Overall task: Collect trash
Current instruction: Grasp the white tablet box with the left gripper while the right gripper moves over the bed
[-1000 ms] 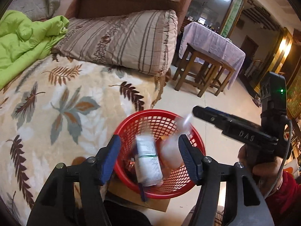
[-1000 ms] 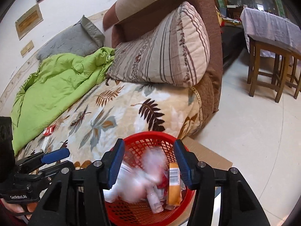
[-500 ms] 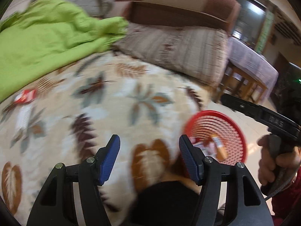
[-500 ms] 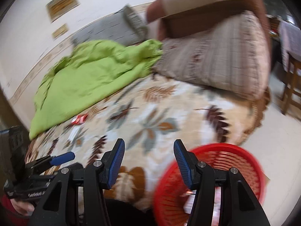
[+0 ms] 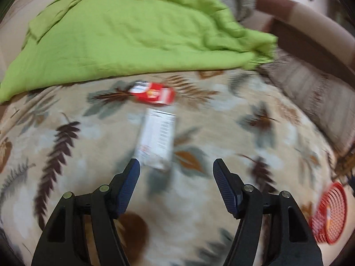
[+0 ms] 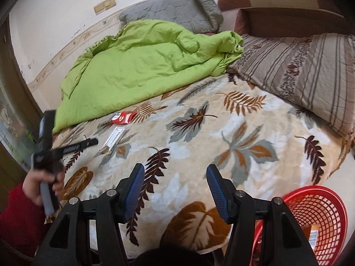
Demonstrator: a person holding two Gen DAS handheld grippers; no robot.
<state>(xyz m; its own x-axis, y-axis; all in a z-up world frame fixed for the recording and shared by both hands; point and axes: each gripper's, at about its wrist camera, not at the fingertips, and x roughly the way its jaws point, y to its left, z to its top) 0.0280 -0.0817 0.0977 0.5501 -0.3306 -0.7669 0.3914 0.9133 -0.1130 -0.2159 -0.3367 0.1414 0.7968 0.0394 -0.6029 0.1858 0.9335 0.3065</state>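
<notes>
The left gripper (image 5: 176, 169) has its jaws wide open and empty, and it points at a white carton (image 5: 156, 141) that lies flat on the leaf-patterned blanket (image 5: 221, 122), in the centre of the left wrist frame, just above the fingertips. Just behind the carton, higher in the frame, lies a red packet (image 5: 153, 94), near the edge of the green quilt (image 5: 133, 28). The right gripper (image 6: 175, 178) is also open and holds nothing; it hangs over bare blanket at the lower middle of its own frame, well apart from both pieces of trash, which sit at the middle left there. The red basket (image 6: 319, 217) stands at the lower right corner of the right wrist frame, beside the bed, and some trash is already inside it. The left wrist picture is smeared, so I judge that this gripper moves fast, and this is the first risk: the fingers could arrive to one side of the carton and push it away over the soft blanket, or toward the red packet. The carton lies flat and looks thin, so the fingers may also press into the plush cloth and close on a fold of blanket instead of the carton. A weak hold on one end could let it slip on the way to the basket, which is far from here.
</notes>
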